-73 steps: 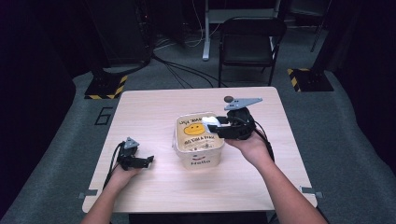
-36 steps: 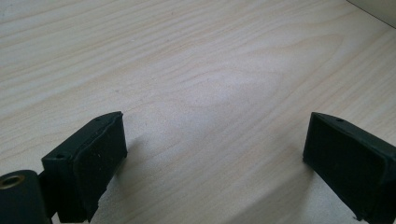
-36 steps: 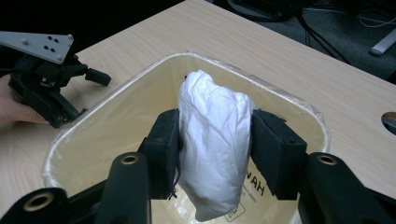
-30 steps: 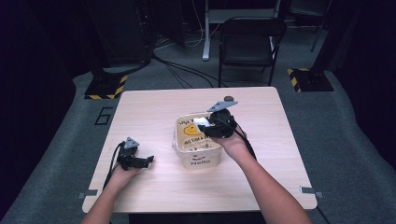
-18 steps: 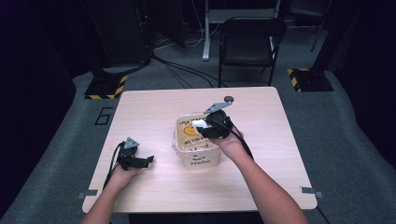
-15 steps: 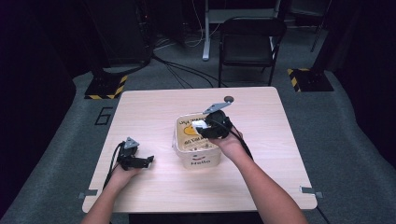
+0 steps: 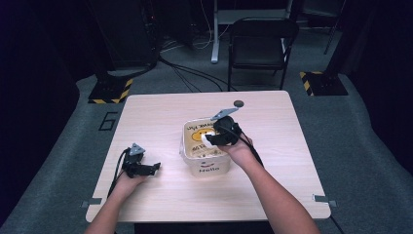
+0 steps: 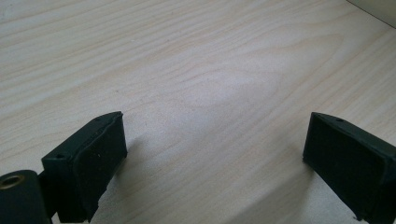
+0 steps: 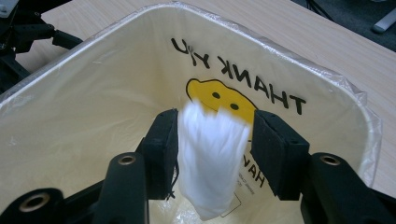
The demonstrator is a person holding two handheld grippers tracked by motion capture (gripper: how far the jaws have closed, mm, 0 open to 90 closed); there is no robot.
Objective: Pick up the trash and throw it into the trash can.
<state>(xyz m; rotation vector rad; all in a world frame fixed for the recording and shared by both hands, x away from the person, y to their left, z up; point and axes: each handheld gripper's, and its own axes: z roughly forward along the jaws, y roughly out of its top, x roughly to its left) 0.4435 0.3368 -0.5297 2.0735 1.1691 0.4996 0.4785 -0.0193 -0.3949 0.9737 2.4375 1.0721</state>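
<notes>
A white bin (image 7: 207, 165) lined with a plastic bag that bears a yellow smiley and "THANK YOU" stands at the table's middle. My right gripper (image 7: 212, 140) hangs over its open top, shut on a soft white wad (image 7: 208, 142). In the right gripper view the wad (image 9: 212, 158) sits between the two jaws of the right gripper (image 9: 215, 135) and droops toward the bag's inside (image 9: 93, 116). My left gripper (image 7: 155, 167) rests low on the table left of the bin, open. In its own view the left gripper (image 8: 215, 158) has bare wood between its jaws.
A small dark round thing (image 7: 238, 103) lies on the table (image 7: 160, 112) behind the bin. A black chair (image 7: 260, 44) stands beyond the far edge. Cables run across the grey floor (image 7: 185, 73). The bin's corner (image 8: 378, 7) shows past the left gripper.
My right gripper has moved left from the bin's right rim to above its opening, carrying the white wad. The left gripper has stayed still.
</notes>
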